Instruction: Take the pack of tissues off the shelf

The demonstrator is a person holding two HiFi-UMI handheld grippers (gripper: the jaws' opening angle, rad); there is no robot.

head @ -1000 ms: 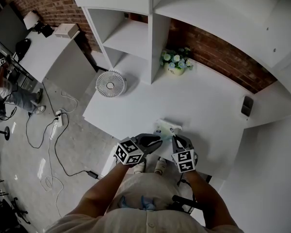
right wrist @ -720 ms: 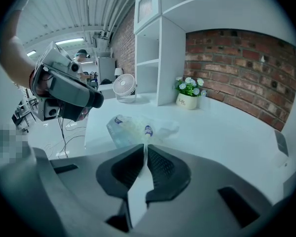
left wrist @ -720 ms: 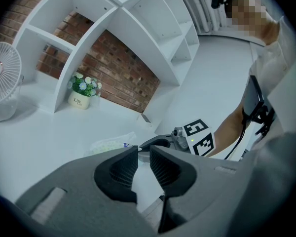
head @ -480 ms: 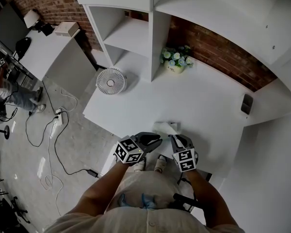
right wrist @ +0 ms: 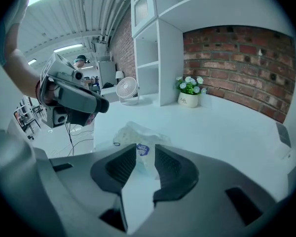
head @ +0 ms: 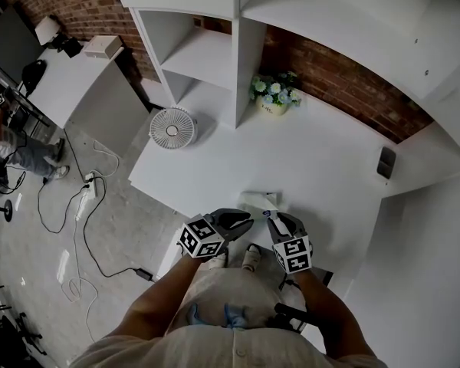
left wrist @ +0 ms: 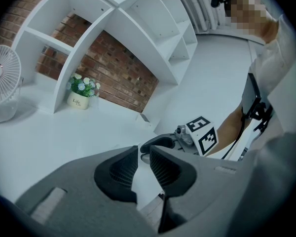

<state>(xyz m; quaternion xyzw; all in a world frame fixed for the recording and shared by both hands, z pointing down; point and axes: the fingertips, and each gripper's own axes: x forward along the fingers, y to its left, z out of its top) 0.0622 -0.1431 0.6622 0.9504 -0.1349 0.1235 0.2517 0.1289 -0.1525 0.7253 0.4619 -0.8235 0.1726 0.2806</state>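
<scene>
Right hand-held gripper (right wrist: 146,151) just opened, tissue pack (right wrist: 134,134) seemingly beyond jaws.

Crinkly plastic tissue pack (right wrist: 138,134), smooth matt white table (head: 322,159)

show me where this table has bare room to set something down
Free: the middle of the table, between flower pot, tissue pack and dark object at right; also the strip between fan and tissue pack. Crowded: the near edge around the tissue pack.

Pack of tissues (head: 258,201), crinkly wrap, blue label, lying on table (head: 330,159)
</scene>
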